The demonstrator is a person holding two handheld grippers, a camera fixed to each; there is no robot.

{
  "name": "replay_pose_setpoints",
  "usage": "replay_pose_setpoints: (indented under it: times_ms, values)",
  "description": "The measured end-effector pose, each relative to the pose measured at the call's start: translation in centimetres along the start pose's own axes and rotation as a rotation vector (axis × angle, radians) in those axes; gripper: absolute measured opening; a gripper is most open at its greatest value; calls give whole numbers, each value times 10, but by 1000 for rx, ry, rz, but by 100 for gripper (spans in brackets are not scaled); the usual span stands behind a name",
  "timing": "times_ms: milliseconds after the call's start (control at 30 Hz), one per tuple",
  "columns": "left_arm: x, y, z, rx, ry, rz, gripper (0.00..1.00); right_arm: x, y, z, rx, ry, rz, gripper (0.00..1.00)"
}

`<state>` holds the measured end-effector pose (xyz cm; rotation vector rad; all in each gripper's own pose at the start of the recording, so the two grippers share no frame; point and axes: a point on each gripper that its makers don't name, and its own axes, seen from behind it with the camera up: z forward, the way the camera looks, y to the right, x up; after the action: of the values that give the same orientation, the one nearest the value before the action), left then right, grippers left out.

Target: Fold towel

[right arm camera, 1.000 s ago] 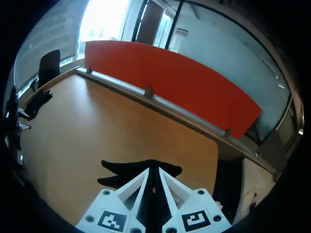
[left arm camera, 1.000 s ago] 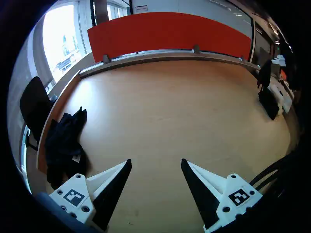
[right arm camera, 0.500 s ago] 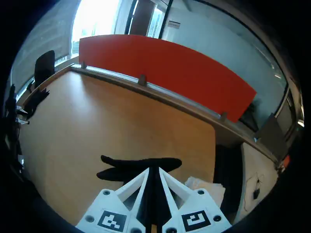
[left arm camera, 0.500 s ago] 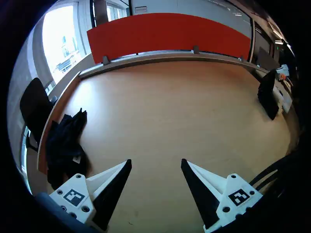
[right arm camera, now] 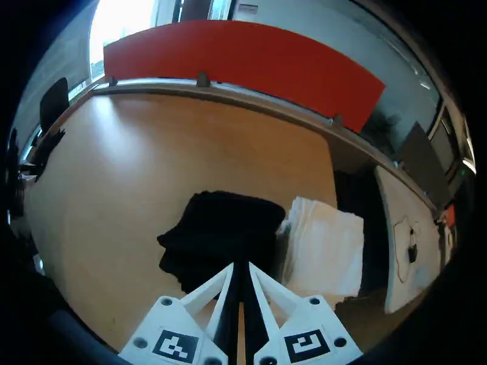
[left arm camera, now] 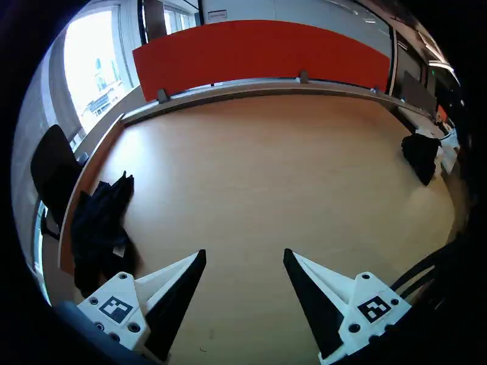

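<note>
Black towel (right arm camera: 222, 234) pinched in right gripper (right arm camera: 242, 267) jaws; left gripper (left arm camera: 243, 254) jaws apart.

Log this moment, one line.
left gripper open over table | right gripper shut on towel | white stack beside towel | dark heap at table edge

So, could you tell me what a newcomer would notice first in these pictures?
The bright red divider runs along the far edge of the wide wooden table. In the right gripper view, the right gripper is shut on a black towel, beside a stack of white cloths. The left gripper hangs open over the wood, with a dark heap of cloth at the table's left edge.
</note>
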<state>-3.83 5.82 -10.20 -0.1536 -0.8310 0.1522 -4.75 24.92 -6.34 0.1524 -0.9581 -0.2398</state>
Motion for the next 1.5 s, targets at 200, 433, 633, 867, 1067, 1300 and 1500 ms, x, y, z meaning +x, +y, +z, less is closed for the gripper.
replay_pose_setpoints:
  times_ms: [200,433,633,867,1067,1300,1500]
  values:
    - [2,0,-1,3,5,7,94,-28,8,11,-19,-63,28,5]
    - [0,-2,-3,10,1,2,94,-54,16,23,-35,-126,65,5]
    - [-2,-3,-3,17,-3,0,94,-73,21,31,-51,-170,104,5]
    - [-3,-5,-2,24,-7,1,94,-85,25,39,-66,-197,138,5]
    - [-4,-5,-1,27,-11,-1,94,-86,26,41,-73,-203,144,5]
    - [-3,-6,-1,29,-7,-6,94,-85,26,39,-76,-189,149,8]
    - [-3,-6,0,31,-6,-13,94,-84,25,33,-78,-173,154,27]
